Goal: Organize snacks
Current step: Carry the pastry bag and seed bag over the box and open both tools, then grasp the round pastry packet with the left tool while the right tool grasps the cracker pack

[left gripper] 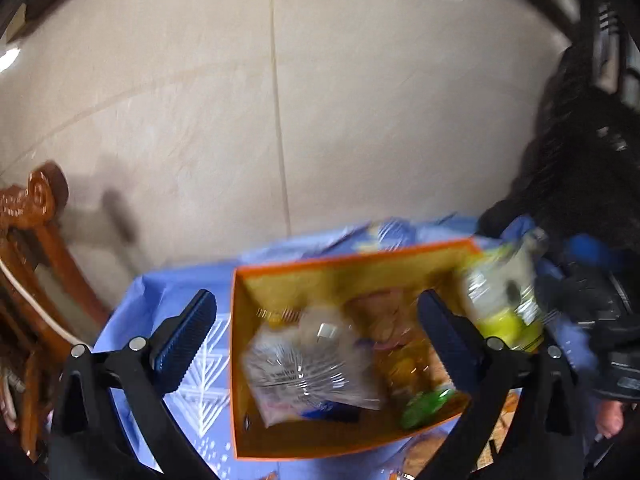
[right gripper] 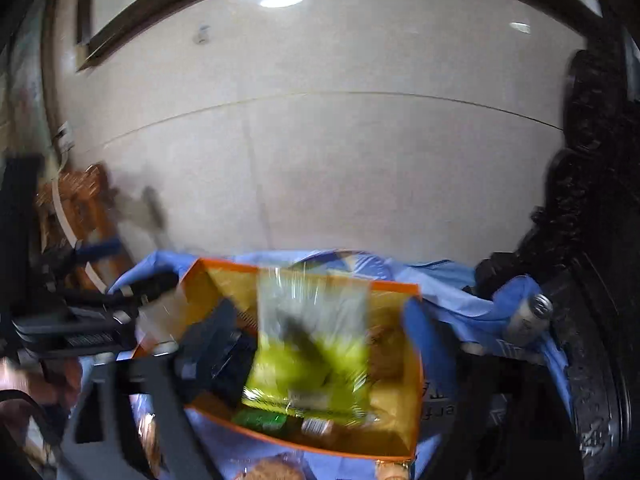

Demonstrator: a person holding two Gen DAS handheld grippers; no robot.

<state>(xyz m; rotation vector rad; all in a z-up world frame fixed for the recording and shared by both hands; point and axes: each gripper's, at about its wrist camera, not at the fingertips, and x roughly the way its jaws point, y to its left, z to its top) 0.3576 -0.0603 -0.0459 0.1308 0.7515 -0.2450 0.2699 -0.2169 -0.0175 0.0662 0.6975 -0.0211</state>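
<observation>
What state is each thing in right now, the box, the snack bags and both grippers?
orange box: open-topped, on the blue cloth, holding snacks.
clear bag: lying inside the box.
yellow-green bag: blurred, over the box between the right gripper's fingers; whether it is touched, cannot tell.
green packet: in the box's near corner.
left gripper: open, nothing between its fingers.
right gripper: open wide.

Orange box (left gripper: 316, 450), clear and yellow-green snack bags (left gripper: 304, 368) inside

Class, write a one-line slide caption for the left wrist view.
Open left gripper above an orange box of snacks on a blue cloth.
</observation>
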